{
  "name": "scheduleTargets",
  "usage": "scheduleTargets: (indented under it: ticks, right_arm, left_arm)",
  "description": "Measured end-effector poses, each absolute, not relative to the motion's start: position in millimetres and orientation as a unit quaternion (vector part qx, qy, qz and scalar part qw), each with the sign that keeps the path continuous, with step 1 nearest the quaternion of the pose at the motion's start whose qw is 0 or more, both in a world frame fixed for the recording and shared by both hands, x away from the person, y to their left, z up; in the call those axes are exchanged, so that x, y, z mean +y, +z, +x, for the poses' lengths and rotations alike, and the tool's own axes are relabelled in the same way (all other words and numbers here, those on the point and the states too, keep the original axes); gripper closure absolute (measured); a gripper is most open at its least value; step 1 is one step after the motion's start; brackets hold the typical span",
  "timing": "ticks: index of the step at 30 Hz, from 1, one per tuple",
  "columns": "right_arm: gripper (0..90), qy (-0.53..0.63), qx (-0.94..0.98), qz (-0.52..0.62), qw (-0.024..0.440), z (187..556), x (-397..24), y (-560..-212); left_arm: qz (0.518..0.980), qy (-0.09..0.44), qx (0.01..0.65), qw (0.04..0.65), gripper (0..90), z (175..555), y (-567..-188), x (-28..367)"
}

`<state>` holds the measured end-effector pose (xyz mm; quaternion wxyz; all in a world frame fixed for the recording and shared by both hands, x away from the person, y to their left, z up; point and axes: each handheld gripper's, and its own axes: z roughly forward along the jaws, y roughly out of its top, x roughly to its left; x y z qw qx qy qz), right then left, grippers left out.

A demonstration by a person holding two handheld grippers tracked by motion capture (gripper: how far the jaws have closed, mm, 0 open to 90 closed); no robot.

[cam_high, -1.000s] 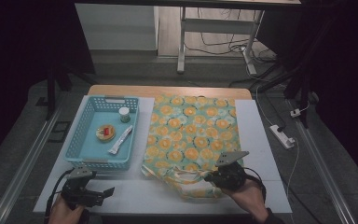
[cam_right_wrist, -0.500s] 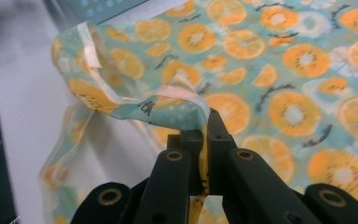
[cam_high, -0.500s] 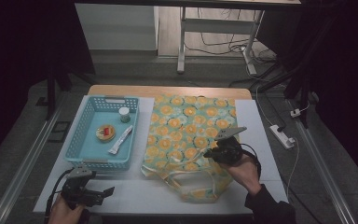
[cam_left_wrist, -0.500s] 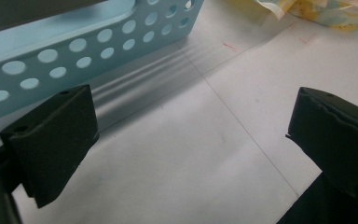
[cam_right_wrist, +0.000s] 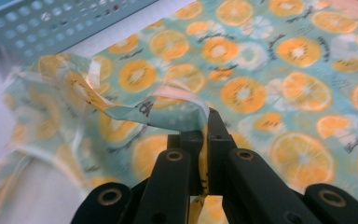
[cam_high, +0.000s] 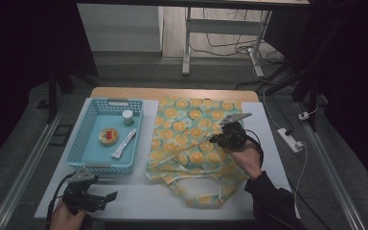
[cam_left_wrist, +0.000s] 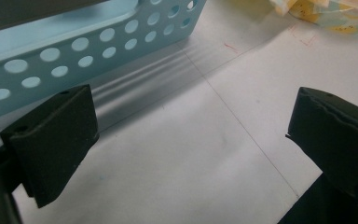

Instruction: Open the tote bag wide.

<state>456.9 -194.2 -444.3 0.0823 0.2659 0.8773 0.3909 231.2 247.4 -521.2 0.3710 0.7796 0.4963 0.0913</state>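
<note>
A tote bag [cam_high: 191,125] printed with orange slices lies flat on the white table, its mouth and a handle loop [cam_high: 194,188] toward the near edge. My right gripper [cam_high: 216,140] hangs over the bag's right middle, shut on a strip of the bag's upper layer. The strip stretches back to the bag's left side. In the right gripper view the jaws [cam_right_wrist: 204,126] pinch that cream-edged fold [cam_right_wrist: 168,105] above the bag [cam_right_wrist: 270,70]. My left gripper [cam_high: 109,196] rests at the near left, open and holding nothing [cam_left_wrist: 191,112].
A light blue perforated basket [cam_high: 100,166] stands left of the bag and close ahead of the left gripper [cam_left_wrist: 74,46]. It holds a small jar [cam_high: 128,116], a round packet [cam_high: 109,135] and a white tube [cam_high: 124,143]. A power strip [cam_high: 290,139] lies beyond the table's right edge.
My right gripper has travelled from the bag's near right corner toward the far side and slightly up, pulling the pinched fabric with it. The left gripper has stayed put.
</note>
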Motion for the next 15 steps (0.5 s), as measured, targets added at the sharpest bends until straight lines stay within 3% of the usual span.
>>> scheduleTargets:
  ticks: [15]
  right_arm:
    - [89.7,0.375,0.874,0.293,0.101,509.7,-181.2,-461.4]
  left_arm:
    - [0.775,0.088,0.501,0.375,1.8,231.9,-521.8,248.8]
